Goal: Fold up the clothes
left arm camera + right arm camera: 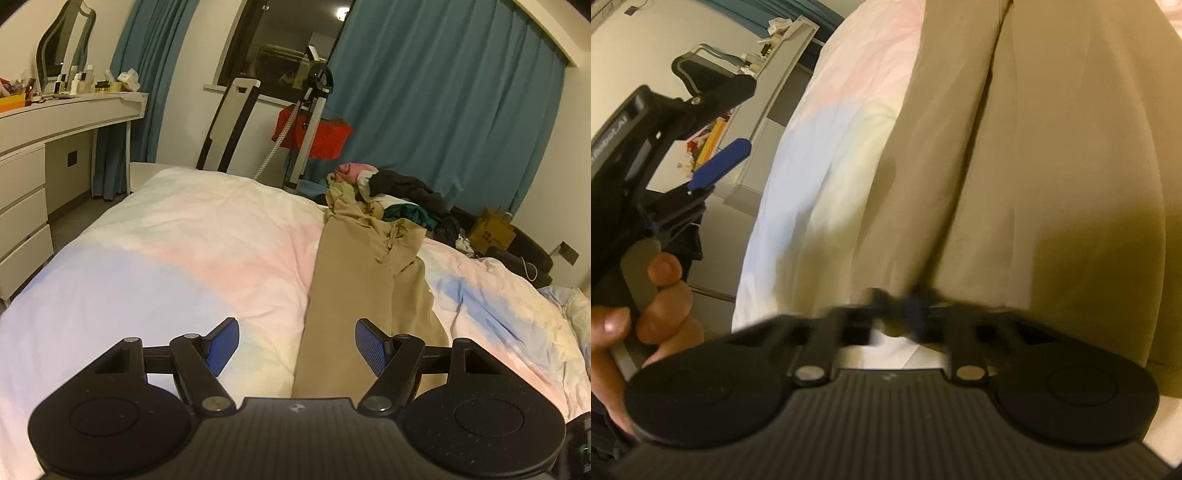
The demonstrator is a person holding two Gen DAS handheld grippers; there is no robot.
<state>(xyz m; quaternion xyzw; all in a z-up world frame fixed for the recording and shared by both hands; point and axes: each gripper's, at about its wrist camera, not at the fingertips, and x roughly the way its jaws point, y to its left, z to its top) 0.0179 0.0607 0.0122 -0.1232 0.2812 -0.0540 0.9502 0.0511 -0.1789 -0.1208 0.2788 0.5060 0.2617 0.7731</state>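
Note:
Khaki trousers (351,280) lie lengthwise on the pastel bedspread (184,251), legs running toward me. My left gripper (297,343) is open and empty, hovering above the near end of the trousers. In the right wrist view the trousers (1034,166) fill the frame. My right gripper (905,310) is blurred, its blue pads close together on a fold of the khaki fabric at the hem end. The left gripper (716,162) shows at the left of that view, open, held in a hand.
A pile of mixed clothes (391,195) lies at the far right of the bed. A white dresser (44,147) with bottles stands left. A garment steamer (314,110), red garment and blue curtains (443,110) stand behind. A cardboard box (491,229) sits far right.

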